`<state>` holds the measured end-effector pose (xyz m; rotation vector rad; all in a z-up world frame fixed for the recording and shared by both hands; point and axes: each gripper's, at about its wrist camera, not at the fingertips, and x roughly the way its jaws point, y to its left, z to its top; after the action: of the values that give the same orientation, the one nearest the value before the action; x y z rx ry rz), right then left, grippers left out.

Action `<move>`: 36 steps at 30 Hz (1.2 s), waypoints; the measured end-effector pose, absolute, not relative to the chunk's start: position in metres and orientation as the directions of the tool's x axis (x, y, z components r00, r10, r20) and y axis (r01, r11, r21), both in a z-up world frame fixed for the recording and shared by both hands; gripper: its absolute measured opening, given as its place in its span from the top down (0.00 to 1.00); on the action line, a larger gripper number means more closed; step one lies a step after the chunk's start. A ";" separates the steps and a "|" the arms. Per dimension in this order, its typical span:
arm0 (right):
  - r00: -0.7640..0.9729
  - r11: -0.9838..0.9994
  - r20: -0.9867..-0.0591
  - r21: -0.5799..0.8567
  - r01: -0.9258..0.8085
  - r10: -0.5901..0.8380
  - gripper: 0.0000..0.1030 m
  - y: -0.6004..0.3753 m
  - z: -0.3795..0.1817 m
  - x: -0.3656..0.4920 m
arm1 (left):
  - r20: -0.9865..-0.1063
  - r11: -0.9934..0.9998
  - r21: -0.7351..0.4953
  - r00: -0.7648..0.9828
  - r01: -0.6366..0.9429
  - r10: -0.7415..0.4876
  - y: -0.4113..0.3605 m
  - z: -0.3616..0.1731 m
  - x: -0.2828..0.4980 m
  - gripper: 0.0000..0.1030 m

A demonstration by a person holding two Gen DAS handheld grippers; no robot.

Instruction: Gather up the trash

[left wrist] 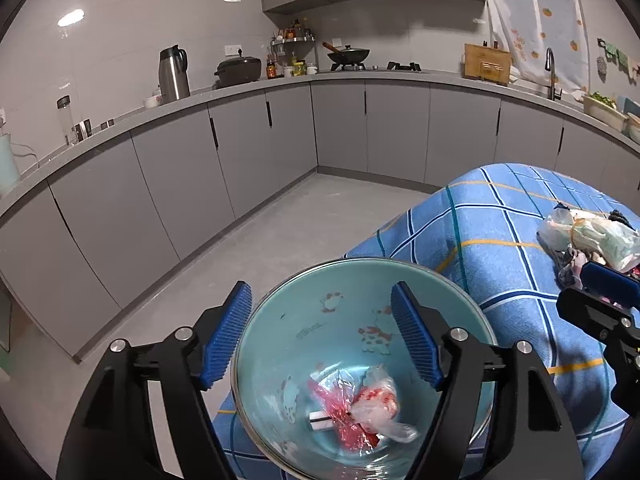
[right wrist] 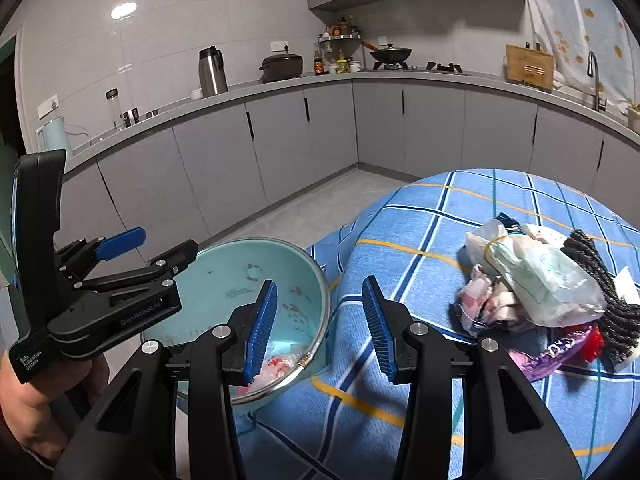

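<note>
A teal bowl (left wrist: pixel 304 320) with a metal rim sits at the left edge of the table and holds crumpled red and clear plastic wrappers (left wrist: pixel 360 412). My left gripper (left wrist: pixel 322 296) hangs over the bowl, open, with nothing pressed between its blue pads. In the right wrist view that left gripper (right wrist: pixel 160 244) is above the far left rim of the bowl (right wrist: pixel 240 268). My right gripper (right wrist: pixel 320 284) is open and empty over the cloth, just right of the bowl's rim. A trash pile (right wrist: pixel 540 280) of plastic bags, wrappers and a dark scrubber lies to its right.
The table wears a blue checked cloth (right wrist: pixel 420 240). A hand (right wrist: pixel 40 400) holds the left gripper at the lower left. Grey floor and an L-shaped run of grey cabinets (left wrist: pixel 248 148) lie beyond, with a kettle, pots and a wok on the counter.
</note>
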<state>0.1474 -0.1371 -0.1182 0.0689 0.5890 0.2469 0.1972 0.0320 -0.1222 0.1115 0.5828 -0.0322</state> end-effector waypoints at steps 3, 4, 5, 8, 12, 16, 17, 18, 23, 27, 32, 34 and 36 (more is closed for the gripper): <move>0.811 0.971 -0.534 0.126 -0.205 0.240 0.55 -0.140 -0.116 0.143 | -0.545 0.993 0.095 0.839 0.068 -0.005 0.030 -0.119 0.194 0.29; 0.814 0.972 -0.531 0.124 -0.202 0.236 0.55 -0.142 -0.115 0.142 | -0.543 0.993 0.095 0.840 0.072 -0.009 0.029 -0.117 0.192 0.29; 0.816 0.972 -0.528 0.125 -0.198 0.234 0.55 -0.144 -0.114 0.140 | -0.540 0.992 0.097 0.842 0.076 -0.011 0.025 -0.115 0.190 0.29; 0.827 0.976 -0.519 0.112 -0.185 0.216 0.55 -0.150 -0.111 0.134 | -0.533 0.991 0.095 0.846 0.092 -0.027 0.018 -0.112 0.185 0.28; 0.842 0.983 -0.506 0.103 -0.154 0.186 0.54 -0.164 -0.108 0.127 | -0.522 0.988 0.102 0.852 0.112 -0.043 0.006 -0.107 0.178 0.25; 0.855 0.988 -0.495 0.100 -0.120 0.154 0.54 -0.179 -0.105 0.121 | -0.513 0.984 0.111 0.856 0.143 -0.067 -0.011 -0.101 0.172 0.24; 0.858 0.988 -0.492 0.102 -0.113 0.148 0.53 -0.183 -0.105 0.119 | -0.511 0.982 0.113 0.856 0.150 -0.073 -0.015 -0.100 0.171 0.24; 0.861 0.989 -0.489 0.106 -0.104 0.143 0.53 -0.189 -0.104 0.117 | -0.510 0.981 0.114 0.857 0.159 -0.079 -0.019 -0.099 0.170 0.24; 0.877 0.992 -0.469 0.106 -0.064 0.107 0.52 -0.209 -0.099 0.107 | -0.502 0.972 0.128 0.858 0.196 -0.106 -0.045 -0.096 0.164 0.19; 0.890 0.996 -0.452 0.093 -0.016 0.056 0.51 -0.231 -0.096 0.096 | -0.494 0.966 0.140 0.860 0.220 -0.124 -0.065 -0.093 0.164 0.17; 0.900 0.994 -0.434 0.071 0.089 -0.050 0.50 -0.265 -0.094 0.078 | -0.487 0.950 0.156 0.858 0.269 -0.163 -0.098 -0.090 0.163 0.15; 0.899 0.989 -0.431 0.077 0.123 -0.078 0.49 -0.278 -0.094 0.073 | -0.483 0.942 0.160 0.856 0.293 -0.184 -0.113 -0.088 0.163 0.15; 0.896 0.984 -0.430 0.080 0.160 -0.111 0.49 -0.293 -0.094 0.069 | -0.480 0.934 0.165 0.853 0.316 -0.205 -0.127 -0.086 0.162 0.14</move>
<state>0.0695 -0.2927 -0.0945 0.1143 0.4383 -0.1409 0.1622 -0.1271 -0.0861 0.2427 0.4752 -0.2769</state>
